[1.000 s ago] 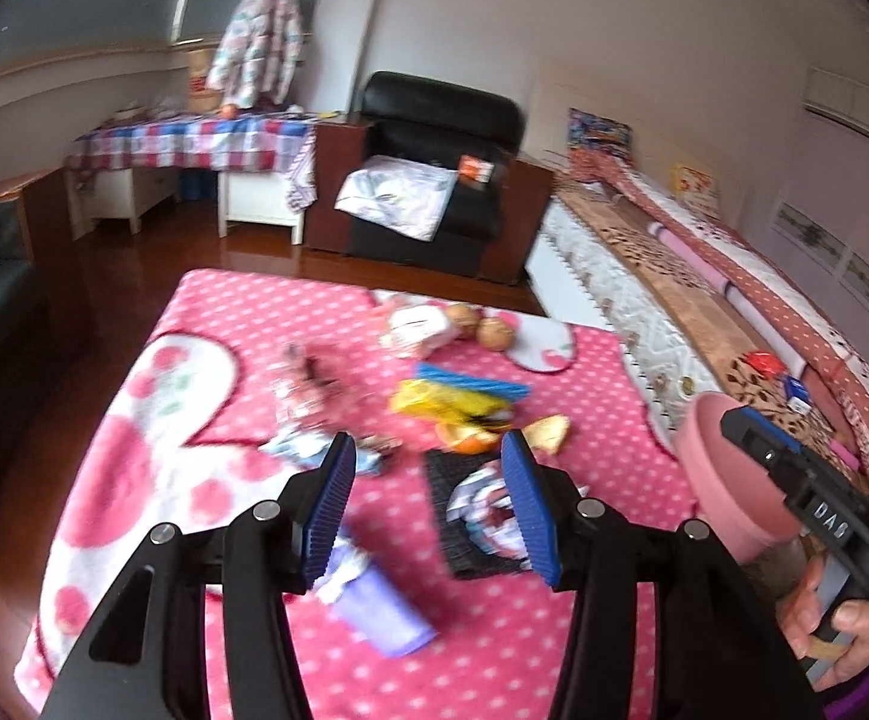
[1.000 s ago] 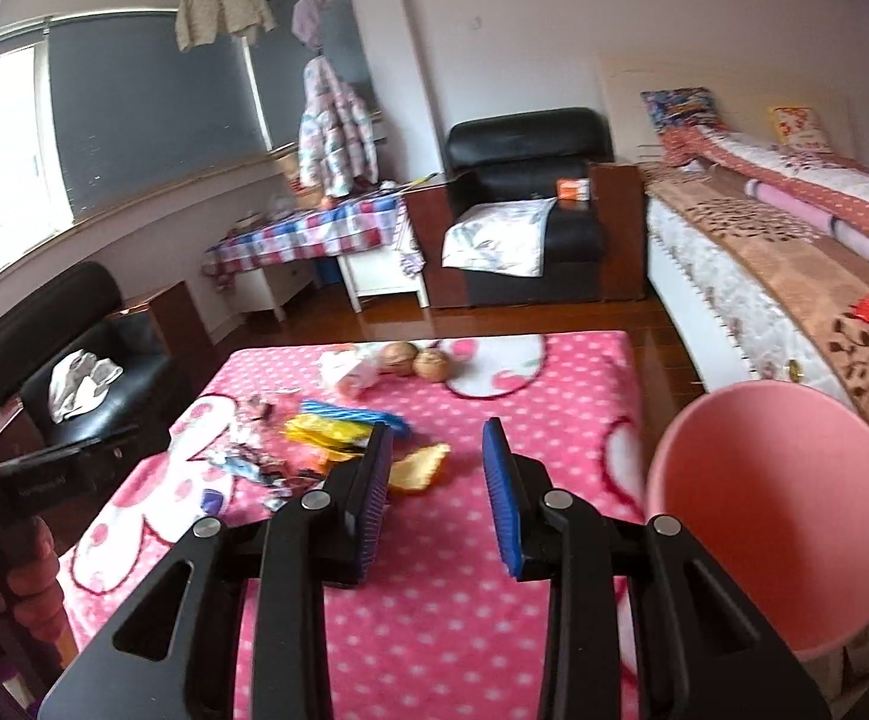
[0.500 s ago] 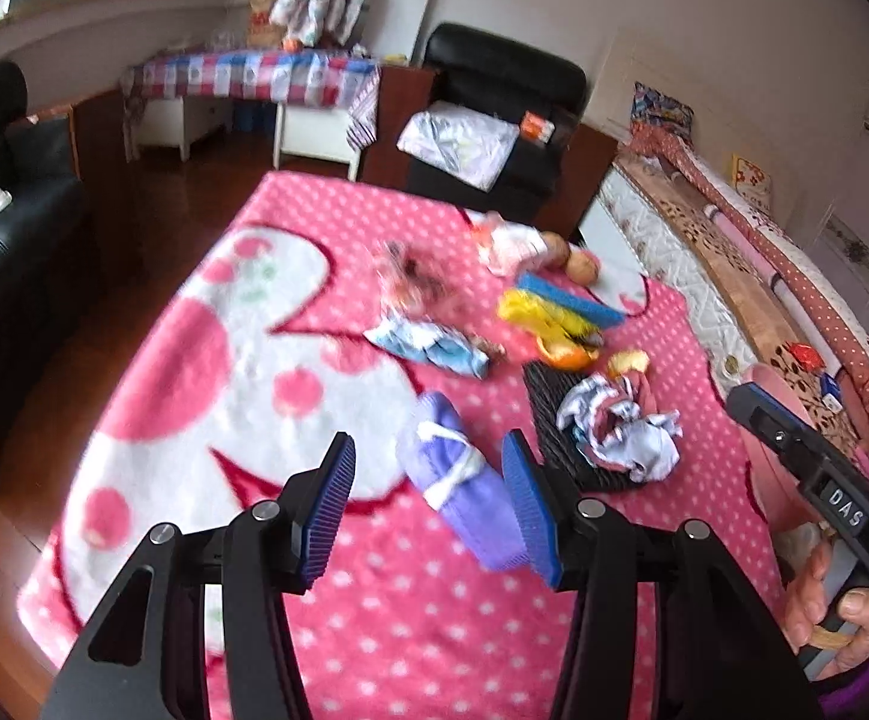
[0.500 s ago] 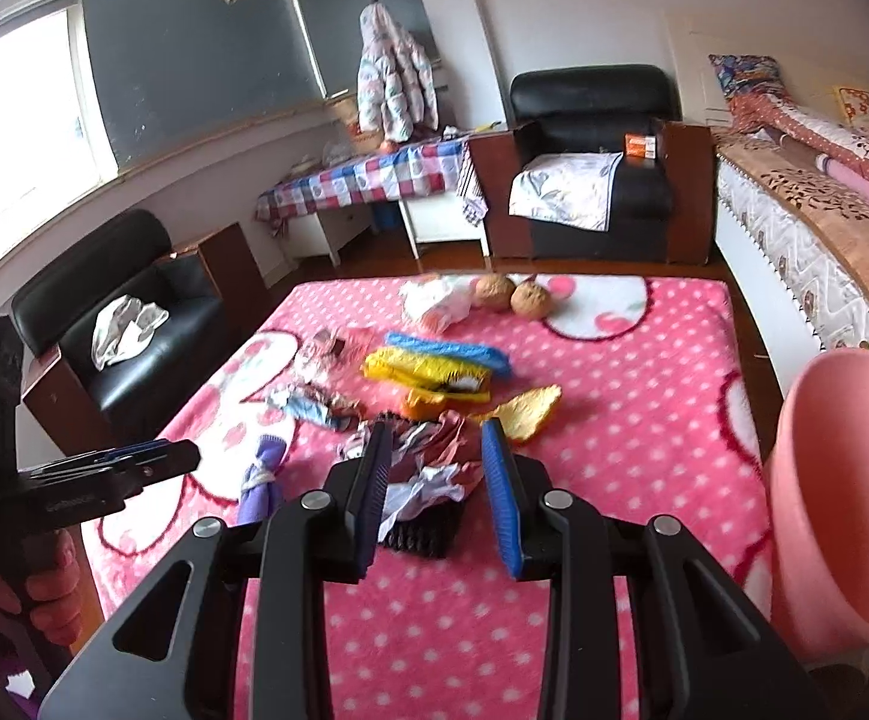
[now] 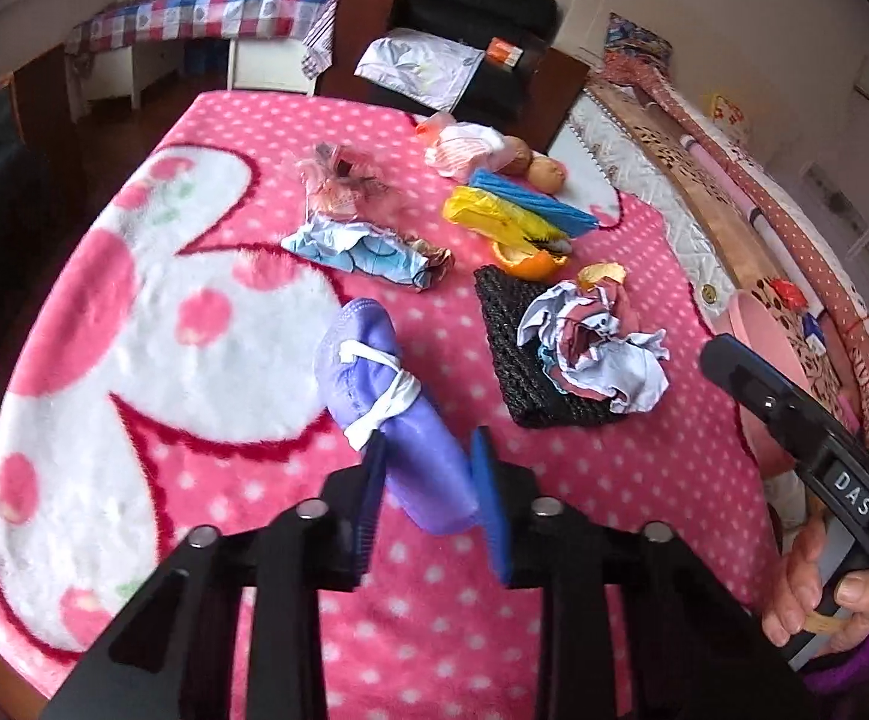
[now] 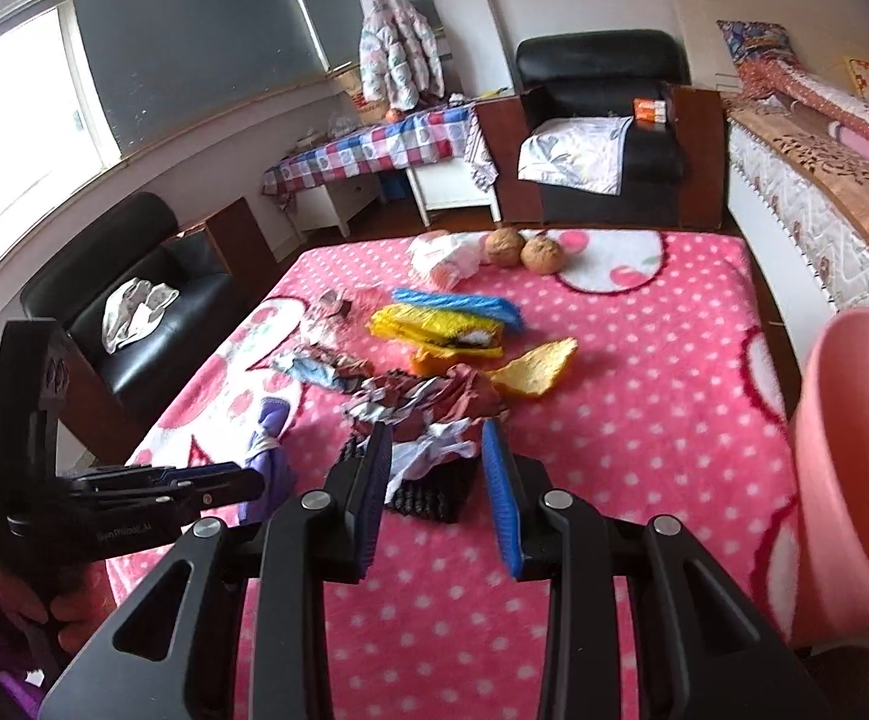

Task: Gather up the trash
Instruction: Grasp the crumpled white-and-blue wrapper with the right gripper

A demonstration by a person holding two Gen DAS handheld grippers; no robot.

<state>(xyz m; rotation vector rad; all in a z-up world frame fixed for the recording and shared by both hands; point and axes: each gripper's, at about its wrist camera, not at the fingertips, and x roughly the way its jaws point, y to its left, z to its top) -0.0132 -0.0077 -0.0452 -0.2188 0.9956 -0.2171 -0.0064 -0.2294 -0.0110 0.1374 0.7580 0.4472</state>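
Trash lies on a pink polka-dot blanket [image 5: 584,480]. My left gripper [image 5: 428,462] is open, its blue pads on either side of the near end of a purple rolled bag tied with white string [image 5: 386,390]; I cannot tell if they touch it. My right gripper [image 6: 434,456] is open and hovers just before a crumpled wrapper wad [image 6: 428,414] lying on a black mesh pad [image 6: 434,492]. The wad also shows in the left wrist view [image 5: 596,348]. A pink bin [image 6: 854,468] stands at the table's right edge.
Further back lie a blue crumpled wrapper [image 5: 368,252], a clear pink wrapper [image 5: 338,186], yellow and blue bags [image 5: 506,210], orange peels [image 6: 536,372], a white bag [image 6: 446,258] and two brown round fruits [image 6: 524,249]. A black armchair [image 6: 602,120] and a sofa [image 6: 134,312] stand beyond.
Both grippers have dropped lower and moved forward over the table. The left one has come down around the purple bag's near end; the right one has closed in on the wrapper wad.
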